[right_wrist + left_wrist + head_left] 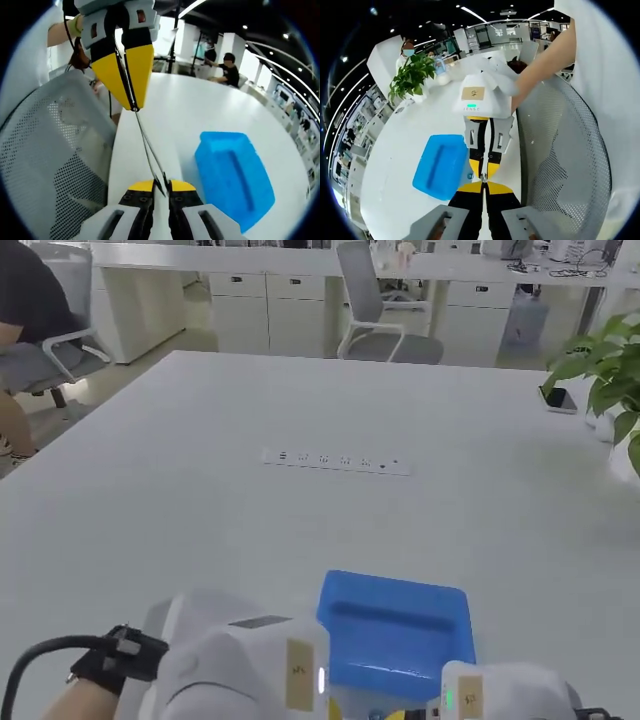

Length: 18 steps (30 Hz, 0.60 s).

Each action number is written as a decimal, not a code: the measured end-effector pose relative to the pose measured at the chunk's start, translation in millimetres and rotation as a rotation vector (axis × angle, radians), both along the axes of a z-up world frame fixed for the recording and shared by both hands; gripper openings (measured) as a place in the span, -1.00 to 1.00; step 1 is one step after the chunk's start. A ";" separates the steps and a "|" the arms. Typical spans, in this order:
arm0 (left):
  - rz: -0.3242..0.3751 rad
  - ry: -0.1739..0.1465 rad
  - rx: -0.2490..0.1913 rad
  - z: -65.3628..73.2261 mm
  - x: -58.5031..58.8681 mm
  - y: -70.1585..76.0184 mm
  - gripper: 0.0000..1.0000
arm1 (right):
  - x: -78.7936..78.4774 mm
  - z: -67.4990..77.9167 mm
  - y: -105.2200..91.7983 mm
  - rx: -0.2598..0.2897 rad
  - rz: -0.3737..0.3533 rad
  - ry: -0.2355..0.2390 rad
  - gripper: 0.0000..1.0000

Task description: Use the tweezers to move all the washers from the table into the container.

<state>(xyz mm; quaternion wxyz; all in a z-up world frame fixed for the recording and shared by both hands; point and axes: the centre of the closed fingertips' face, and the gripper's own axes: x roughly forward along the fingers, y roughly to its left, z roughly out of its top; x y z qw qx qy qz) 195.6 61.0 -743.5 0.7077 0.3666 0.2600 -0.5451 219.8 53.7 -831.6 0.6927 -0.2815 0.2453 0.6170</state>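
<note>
Thin metal tweezers point(146, 147) stretch between my two grippers. My right gripper point(163, 189) is shut on one end. My left gripper point(134, 106), with yellow jaws, comes down from the top of that view, shut on the other end. In the left gripper view my left gripper point(483, 183) faces the right gripper point(483, 172) almost tip to tip, the tweezers point(486, 145) running between them. The blue container point(398, 628) sits on the white table just beyond both grippers' white bodies; it is also seen beside the jaws point(440, 165) point(235, 172).
A white power strip point(335, 461) lies mid-table. A phone point(558, 398) and a potted plant point(605, 370) are at the right edge. A mesh chair back point(55, 150) stands close by the table's near edge. A person point(25, 310) sits at the far left.
</note>
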 end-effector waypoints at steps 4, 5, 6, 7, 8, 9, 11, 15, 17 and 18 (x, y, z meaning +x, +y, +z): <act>-0.006 0.009 -0.001 -1.1 7.9 -3.7 -1.00 | 3.0 -4.5 3.9 -0.001 0.001 0.010 -0.87; -0.011 0.008 0.002 -1.5 9.4 -4.7 -1.00 | 3.2 -5.8 4.8 -0.005 0.002 0.014 -0.87; -0.015 0.013 -0.001 -2.1 11.3 -6.1 -1.00 | 3.7 -6.9 4.9 -0.009 0.002 0.018 -0.87; -0.016 0.032 -0.007 -3.5 13.2 -7.6 -1.00 | 4.2 -8.4 4.0 -0.014 -0.004 0.022 -0.87; -0.018 0.032 -0.029 -1.6 15.9 -10.2 -1.00 | 5.3 -7.2 3.7 -0.009 -0.009 0.016 -0.87; -0.014 0.045 -0.037 -0.9 19.7 -10.7 -1.00 | 7.2 -7.0 2.2 -0.007 -0.023 0.021 -0.87; -0.012 0.063 -0.043 -0.3 24.9 -11.2 -1.00 | 8.9 -6.6 1.5 0.003 -0.040 0.036 -0.86; -0.034 0.094 -0.045 1.1 36.0 -14.0 -1.00 | 10.8 -5.5 1.2 0.016 -0.059 0.047 -0.86; -0.066 0.090 -0.025 2.6 37.2 -15.8 -1.00 | 11.2 -3.5 0.7 0.022 -0.064 0.041 -0.86; -0.079 0.093 -0.021 3.6 36.9 -17.6 -1.00 | 11.0 -2.3 0.6 0.027 -0.067 0.042 -0.86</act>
